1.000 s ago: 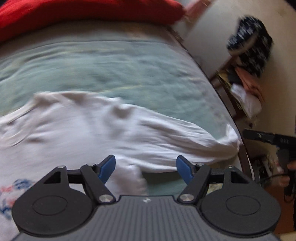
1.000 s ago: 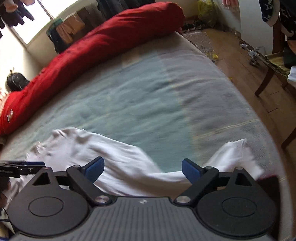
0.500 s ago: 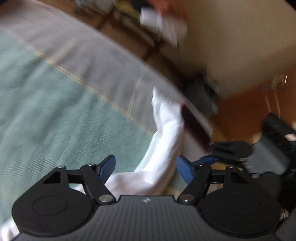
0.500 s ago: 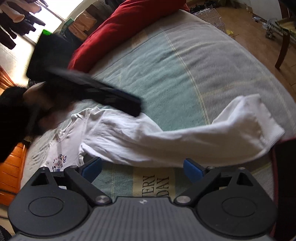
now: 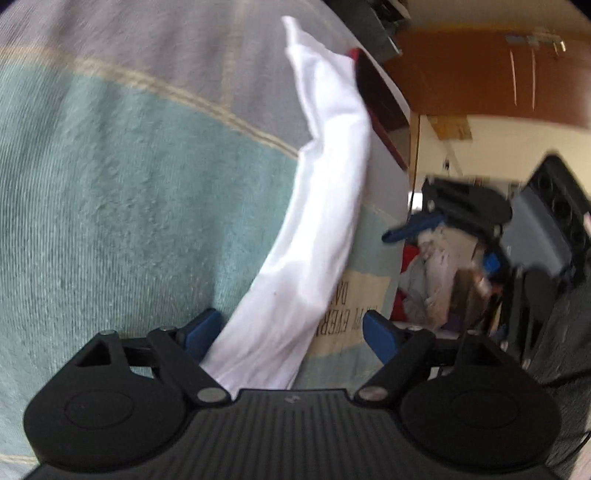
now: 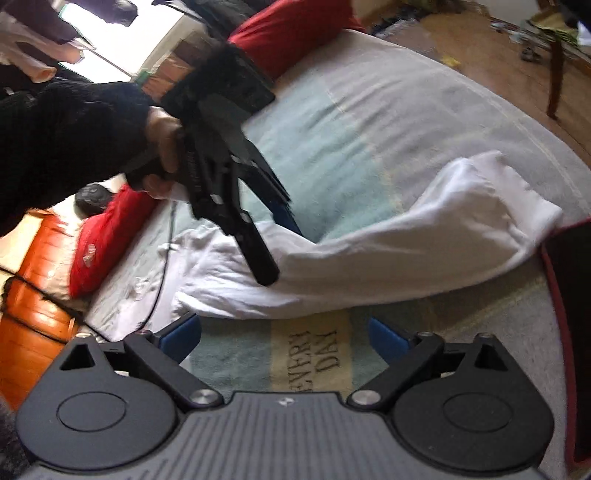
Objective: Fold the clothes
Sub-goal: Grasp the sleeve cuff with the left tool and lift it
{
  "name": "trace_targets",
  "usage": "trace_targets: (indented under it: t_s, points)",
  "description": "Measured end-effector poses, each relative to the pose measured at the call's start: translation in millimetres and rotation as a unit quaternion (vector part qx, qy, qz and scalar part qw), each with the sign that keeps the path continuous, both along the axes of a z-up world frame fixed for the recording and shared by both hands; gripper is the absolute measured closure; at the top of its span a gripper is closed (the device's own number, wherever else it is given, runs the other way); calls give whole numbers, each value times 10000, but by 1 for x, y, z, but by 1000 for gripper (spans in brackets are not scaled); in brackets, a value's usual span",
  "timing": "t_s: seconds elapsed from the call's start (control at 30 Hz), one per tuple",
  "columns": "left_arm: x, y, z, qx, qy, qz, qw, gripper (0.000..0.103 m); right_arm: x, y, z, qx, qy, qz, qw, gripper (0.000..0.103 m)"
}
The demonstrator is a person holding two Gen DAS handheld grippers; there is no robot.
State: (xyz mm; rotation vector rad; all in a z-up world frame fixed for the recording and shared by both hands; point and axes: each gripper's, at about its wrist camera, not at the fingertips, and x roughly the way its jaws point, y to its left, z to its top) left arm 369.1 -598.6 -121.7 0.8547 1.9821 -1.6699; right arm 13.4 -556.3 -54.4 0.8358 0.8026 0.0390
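A white long-sleeved top (image 6: 229, 273) lies on the bed's teal and grey blanket (image 6: 369, 110). Its sleeve (image 6: 443, 229) stretches toward the bed's edge. In the left wrist view that sleeve (image 5: 325, 192) runs up between the fingers of my left gripper (image 5: 291, 334), close to the left blue pad. Those jaws are opening and not pressing on it. The right wrist view shows the left gripper (image 6: 277, 243) held by a hand (image 6: 162, 136), pointing down at the sleeve. My right gripper (image 6: 286, 334) hovers over the blanket's printed label; its jaws are opening with nothing between them.
A red quilt (image 6: 291, 33) lies along the far side of the bed, with a red cushion (image 6: 107, 236) at the left. A dark, red-edged object (image 6: 569, 332) sits at the bed's near right edge. A chair leg (image 6: 554, 74) stands on the wooden floor beyond.
My left gripper has swung across the bed from the top's body to the sleeve, rolled and dropped closer to it. The right gripper has come lower over the blanket. Both jaws stand wider.
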Motion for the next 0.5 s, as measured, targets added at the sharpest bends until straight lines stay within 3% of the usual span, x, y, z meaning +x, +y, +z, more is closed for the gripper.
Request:
trace_targets:
  t_s: [0.13, 0.33, 0.5]
  points:
    - [10, 3, 1, -35, 532, 585, 9969, 20, 20, 8, -4, -558, 13, 385, 9977, 2]
    - [28, 12, 15, -352, 1232, 1254, 9838, 20, 46, 28, -1, -1387, -26, 903, 9862, 2]
    - [30, 14, 14, -364, 842, 953, 9912, 20, 56, 39, -5, -1551, 62, 1128, 9814, 2]
